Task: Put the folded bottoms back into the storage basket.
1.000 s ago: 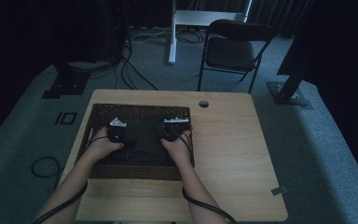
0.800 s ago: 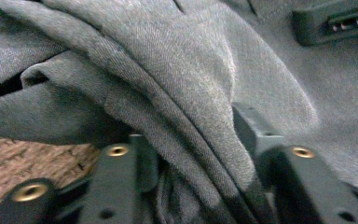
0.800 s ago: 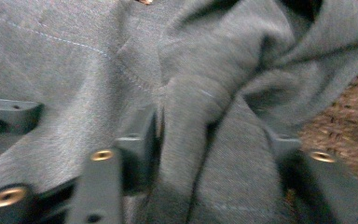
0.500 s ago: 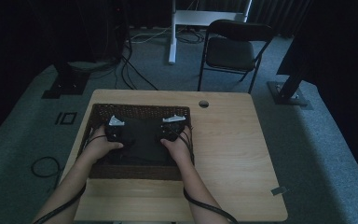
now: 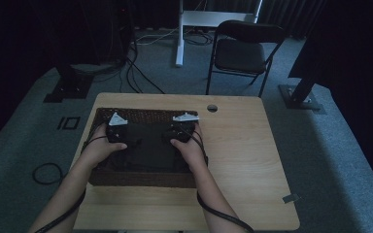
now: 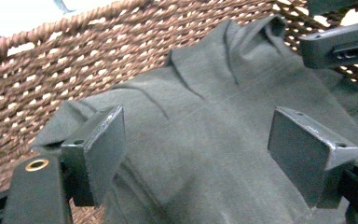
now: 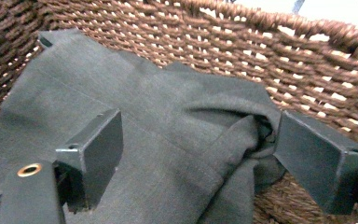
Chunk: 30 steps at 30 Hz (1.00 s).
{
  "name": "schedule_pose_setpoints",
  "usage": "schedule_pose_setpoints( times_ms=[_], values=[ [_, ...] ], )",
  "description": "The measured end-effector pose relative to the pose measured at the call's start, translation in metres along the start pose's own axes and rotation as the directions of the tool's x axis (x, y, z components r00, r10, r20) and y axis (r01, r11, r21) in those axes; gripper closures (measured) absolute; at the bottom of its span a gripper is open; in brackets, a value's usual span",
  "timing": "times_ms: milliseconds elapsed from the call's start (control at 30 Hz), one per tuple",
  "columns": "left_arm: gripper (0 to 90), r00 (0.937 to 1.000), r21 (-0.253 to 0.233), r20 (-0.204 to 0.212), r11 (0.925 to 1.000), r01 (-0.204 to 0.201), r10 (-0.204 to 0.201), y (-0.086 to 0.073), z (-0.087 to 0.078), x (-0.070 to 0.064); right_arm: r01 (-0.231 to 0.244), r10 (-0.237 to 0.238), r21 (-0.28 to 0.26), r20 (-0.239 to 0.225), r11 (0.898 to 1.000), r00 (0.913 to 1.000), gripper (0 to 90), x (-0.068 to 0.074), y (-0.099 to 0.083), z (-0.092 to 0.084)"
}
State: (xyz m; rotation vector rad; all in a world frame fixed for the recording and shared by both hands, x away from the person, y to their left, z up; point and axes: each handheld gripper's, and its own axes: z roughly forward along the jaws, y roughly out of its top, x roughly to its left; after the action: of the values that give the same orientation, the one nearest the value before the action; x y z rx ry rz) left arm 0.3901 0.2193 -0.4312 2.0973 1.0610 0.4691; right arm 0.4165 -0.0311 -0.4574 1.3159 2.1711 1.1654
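Note:
A brown wicker basket sits on the left half of the wooden table. A dark grey garment lies loosely folded inside it. My left gripper hovers over the garment's left part and my right gripper over its right. In the left gripper view the left gripper stands open above the cloth, its pads clear of it. In the right gripper view the right gripper is open too, a bunched fold lying loose by one pad. Both pairs of jaws have just been opening.
The basket's woven wall rises close behind the garment. A black folding chair and a white desk leg stand beyond the table. Cables lie on the grey carpet. A round hole marks the table's far edge.
Both hands have lifted a little over the basket, their grey plates shifting toward its far wall. The garment stays lying in the basket.

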Motion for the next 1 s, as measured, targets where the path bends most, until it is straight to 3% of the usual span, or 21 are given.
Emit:
schedule_pose_setpoints(
  times_ms=[233, 367, 567, 667, 767, 833, 900, 1000],
  values=[
    [20.0, 0.9990, -0.027, 0.035, 0.9992, 0.028, -0.027, 0.007, -0.009, -0.006, 0.011, -0.012, -0.027, -0.024, 1.000, 0.9996, 14.1, 0.001, 0.008, -0.013],
    [19.7, 0.9981, -0.067, 0.042, 0.9965, 0.049, -0.046, 0.011, -0.015, -0.012, 0.029, -0.030, -0.042, -0.026, 0.999, 0.9992, 14.1, 0.002, 0.012, -0.021],
    [19.6, 0.9972, -0.092, 0.060, 0.9945, 0.050, -0.045, 0.015, -0.025, -0.021, 0.051, -0.051, -0.056, -0.008, 0.997, 0.9987, 14.5, 0.002, 0.017, -0.034],
    [19.6, 0.9969, -0.104, 0.068, 0.9935, 0.047, -0.040, 0.016, -0.029, -0.026, 0.079, -0.082, -0.072, -0.030, 0.994, 0.9962, 13.7, 0.001, 0.019, -0.043],
    [19.6, 0.9967, -0.113, 0.077, 0.9930, 0.037, -0.028, 0.016, -0.035, -0.031, 0.094, -0.096, -0.074, -0.023, 0.993, 0.9951, 13.7, 0.000, 0.019, -0.053],
    [19.6, 0.9973, -0.119, 0.073, 0.9927, 0.017, -0.008, 0.015, -0.038, -0.034, 0.088, -0.091, -0.084, -0.025, 0.993, 0.9956, 13.8, -0.002, 0.020, -0.060],
    [19.6, 0.9960, -0.132, 0.087, 0.9908, 0.031, -0.019, 0.015, -0.040, -0.038, 0.090, -0.092, -0.097, -0.018, 0.991, 0.9956, 13.8, -0.004, 0.020, -0.066],
    [19.6, 0.9958, -0.134, 0.091, 0.9908, 0.014, -0.001, 0.015, -0.045, -0.043, 0.088, -0.091, -0.112, -0.017, 0.990, 0.9957, 13.8, -0.007, 0.020, -0.074]
  ],
)
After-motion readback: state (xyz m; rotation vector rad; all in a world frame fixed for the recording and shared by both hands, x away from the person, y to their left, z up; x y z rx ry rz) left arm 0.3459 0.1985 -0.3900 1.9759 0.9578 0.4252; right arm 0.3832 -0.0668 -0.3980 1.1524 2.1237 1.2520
